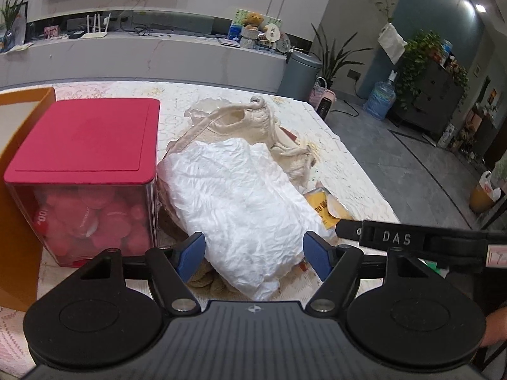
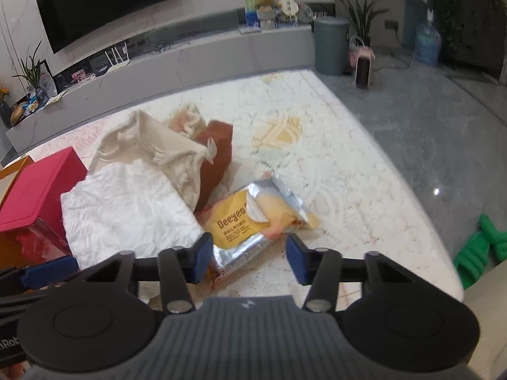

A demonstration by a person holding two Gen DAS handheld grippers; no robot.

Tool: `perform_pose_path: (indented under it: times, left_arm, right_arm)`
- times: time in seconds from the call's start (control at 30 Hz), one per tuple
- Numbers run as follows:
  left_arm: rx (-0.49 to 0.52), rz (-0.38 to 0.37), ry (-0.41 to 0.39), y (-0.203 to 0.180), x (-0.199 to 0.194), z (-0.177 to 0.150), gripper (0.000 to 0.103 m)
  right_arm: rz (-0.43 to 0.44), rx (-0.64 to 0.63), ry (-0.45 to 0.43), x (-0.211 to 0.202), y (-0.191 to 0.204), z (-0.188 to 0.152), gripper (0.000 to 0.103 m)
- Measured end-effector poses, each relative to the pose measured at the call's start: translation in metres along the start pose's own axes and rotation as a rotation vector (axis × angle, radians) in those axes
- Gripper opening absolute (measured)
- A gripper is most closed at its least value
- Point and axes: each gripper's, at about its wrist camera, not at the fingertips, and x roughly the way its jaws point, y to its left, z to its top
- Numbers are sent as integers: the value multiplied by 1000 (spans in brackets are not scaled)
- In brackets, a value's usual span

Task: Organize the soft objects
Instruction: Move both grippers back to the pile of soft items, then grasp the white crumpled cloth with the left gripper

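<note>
A crumpled white soft pack (image 1: pixel 240 196) lies on the table, overlapping a cream drawstring bag (image 1: pixel 247 123) behind it. My left gripper (image 1: pixel 253 256) is open, its blue pads on either side of the pack's near end, with a gap on the left. In the right wrist view a yellow and silver Deeyeo packet (image 2: pixel 253 218) lies flat, to the right of the white pack (image 2: pixel 126 202) and the cream bag (image 2: pixel 152 145). My right gripper (image 2: pixel 250 261) stands open over the packet's near end; the right pad is clear of it.
A clear box with a red lid (image 1: pixel 85 145), holding red balls, stands left of the pack beside an orange box (image 1: pixel 19 158). A brown carton (image 2: pixel 215 155) sits behind the cream bag. The lace-covered table (image 2: pixel 332 158) ends at the right; a green object (image 2: pixel 475 253) lies on the floor.
</note>
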Motion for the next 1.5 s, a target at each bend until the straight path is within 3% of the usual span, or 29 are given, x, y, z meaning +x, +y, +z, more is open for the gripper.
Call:
perform_pose_path:
  times: [0.17,0.23,0.33,0.5,0.6,0.77,1.07,1.1,1.2,1.33,1.37,1.5]
  left_arm:
    - [-32,47,-1,3,8,0,84]
    - [-62,57,-5,5,8,1,84]
    - [-104,36,-8,9,4,3,86]
    - [-179,27,28,20,7,9,86]
    - [-224,-8,43,23,7,13,87]
    - [-243,-8,74,19,11,21,89]
    - [-194,70,142,4,30,29,93]
    - [-182,81,149,3,32,29,91]
    - [-124,136,149,0,35,27,73]
    - [-100,160,127,5,24,25,35]
    - [-97,158,117,7,21,25,29]
    - [-81,168,75,10,6,22,24]
  right_arm:
    - [49,18,-11,9,-1,0,40]
    - [72,33,1,14,-4,0,33]
    - [96,25,40,25,-1,0,26]
    - [138,-73,20,21,18,-3,22]
    - [197,-69,32,21,19,-4,22]
    - [228,-152,42,19,34,-8,22]
    - [322,-202,42,12,43,-14,18]
    - [327,-207,42,12,44,-14,18]
    - [348,-212,41,11,45,-15,18]
    - [348,-194,54,12,42,-15,22]
    - [335,-184,53,11,41,-15,23]
    - [306,-104,40,11,27,-12,34]
